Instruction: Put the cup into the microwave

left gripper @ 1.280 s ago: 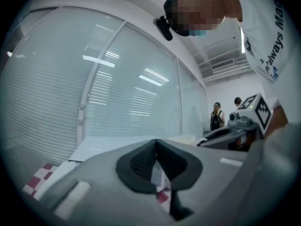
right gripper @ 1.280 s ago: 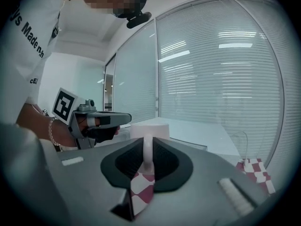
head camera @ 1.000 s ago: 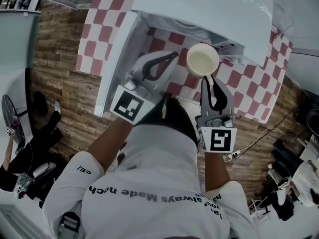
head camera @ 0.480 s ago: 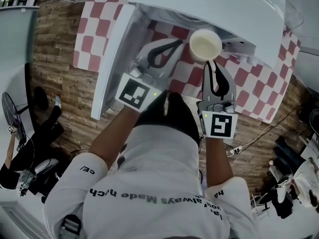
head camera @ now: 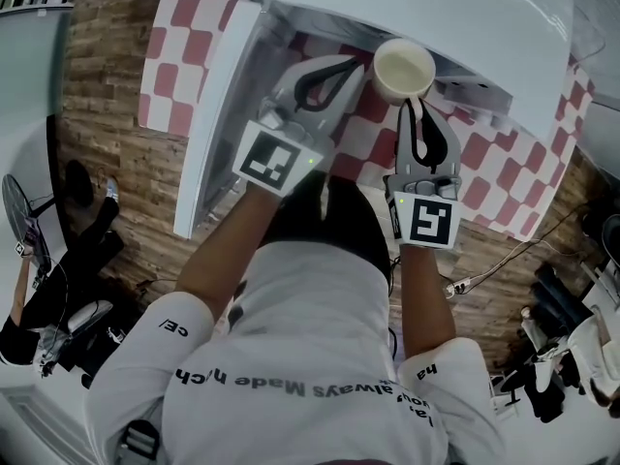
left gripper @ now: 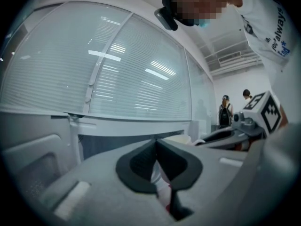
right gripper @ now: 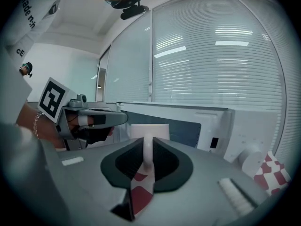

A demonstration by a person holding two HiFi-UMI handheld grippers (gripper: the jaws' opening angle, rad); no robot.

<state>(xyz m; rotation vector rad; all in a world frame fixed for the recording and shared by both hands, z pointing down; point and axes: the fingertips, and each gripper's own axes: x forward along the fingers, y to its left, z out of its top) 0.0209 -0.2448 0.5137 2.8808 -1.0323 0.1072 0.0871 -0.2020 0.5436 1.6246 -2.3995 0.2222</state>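
A cream cup [head camera: 403,69] hangs upright at the mouth of the white microwave [head camera: 455,13]; my right gripper [head camera: 414,103] is shut on its handle. The right gripper view has the same cup [right gripper: 149,130] straight ahead with its handle pinched between the jaws of the right gripper [right gripper: 147,142], and the microwave's dark opening [right gripper: 188,131] lies just beyond. To the cup's left, my left gripper [head camera: 351,64] is shut with nothing in it. In the left gripper view, the left gripper [left gripper: 156,143] has its pads touching, and the cup's rim [left gripper: 181,138] shows to its right.
The microwave door [head camera: 208,114] stands open at the left. The microwave sits on a red-and-white checked cloth [head camera: 484,158] over a wooden-plank floor [head camera: 107,114]. The control panel and knob [right gripper: 249,159] are right of the opening. People stand at the room's edges.
Both grippers have moved forward toward the microwave opening. The cup has travelled with the right gripper, still held by its handle.
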